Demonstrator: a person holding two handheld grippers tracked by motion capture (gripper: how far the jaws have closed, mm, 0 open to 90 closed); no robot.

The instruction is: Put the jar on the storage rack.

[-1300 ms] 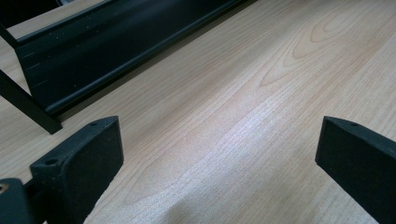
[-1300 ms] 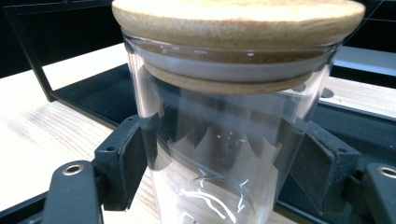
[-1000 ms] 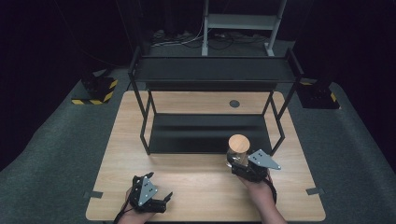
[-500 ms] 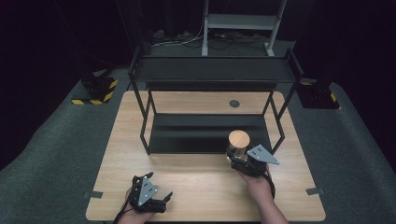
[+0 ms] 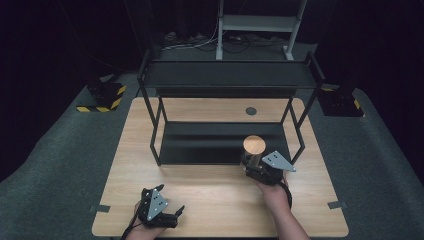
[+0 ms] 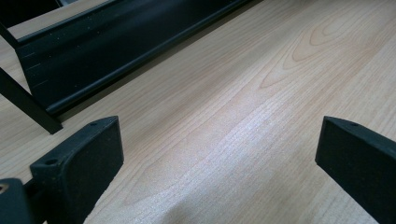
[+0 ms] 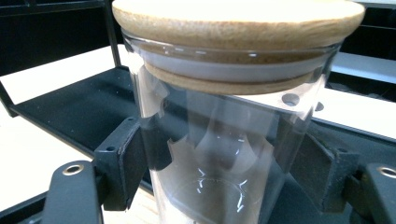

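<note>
At the 5 o'clock corner of the black shelf rack [image 5: 230, 115], high view: the right gripper [image 5: 256, 161] held a glass jar [image 5: 253, 152] upright, its wooden lid [image 5: 254, 145] facing the camera. Jar sat just in front of the rack's lower shelf [image 5: 215, 142], at that shelf's near right edge. Right hand [image 5: 275, 192] came in from 6 o'clock, forearm angled slightly toward 11 o'clock, gripper pointing at the rack. Left gripper [image 5: 172, 216] lay low on the table [image 5: 210, 185] near 7 o'clock, well apart from jar and rack, pointing toward 3 o'clock.

Left gripper view: jaws stood wide apart with bare table [image 6: 243, 102] between them, nothing held. Rack's lower edge [image 6: 121, 51] crossed at 11 o'clock. This hand looked parked.

Right gripper view: jaws clamped on the glass jar [image 7: 224, 154] on both sides, below the wooden lid [image 7: 238, 21]; jar appeared empty. Lower shelf [image 7: 70, 107] lay just behind and beyond it.

Judgement: carrying step in hand, jar gripped and brought up to the rack, not yet set down on a shelf. Next move likely calls for pushing the jar forward toward 12 o'clock, keeping it upright and clear of the right front post [image 5: 300, 135], settling its base flat on the shelf before the jaws ease off.
</note>
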